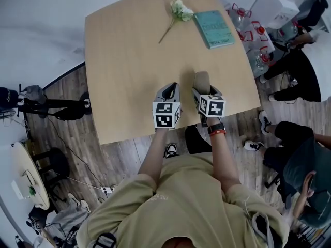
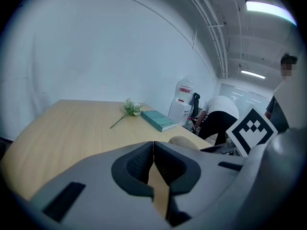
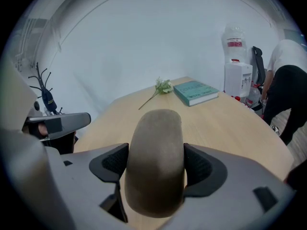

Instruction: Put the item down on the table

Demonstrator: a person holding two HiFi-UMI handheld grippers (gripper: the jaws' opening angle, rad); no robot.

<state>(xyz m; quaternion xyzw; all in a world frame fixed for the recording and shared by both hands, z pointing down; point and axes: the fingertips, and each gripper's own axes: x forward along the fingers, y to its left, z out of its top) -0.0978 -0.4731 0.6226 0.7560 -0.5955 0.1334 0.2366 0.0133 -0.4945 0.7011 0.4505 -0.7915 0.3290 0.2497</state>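
Item (image 3: 154, 138) clamped in right gripper (image 3: 156, 165) over table (image 1: 129, 61)

Tan, rounded and unmarked, the item sits squeezed between the right gripper's two jaws, above the wooden top near its front edge; contact with the wood cannot be judged. The left gripper (image 2: 153, 166) just beside it has its jaws pressed together on nothing. At the far edge a white flower (image 1: 179, 9) lies touching a teal book (image 1: 213, 29), whose cover print is too small to read.

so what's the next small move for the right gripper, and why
Probably lower the right gripper straight down until the tan rounded item clamped in its jaws meets the table. The item is over bare wood near the front edge, and the left gripper is shut, empty, beside it.
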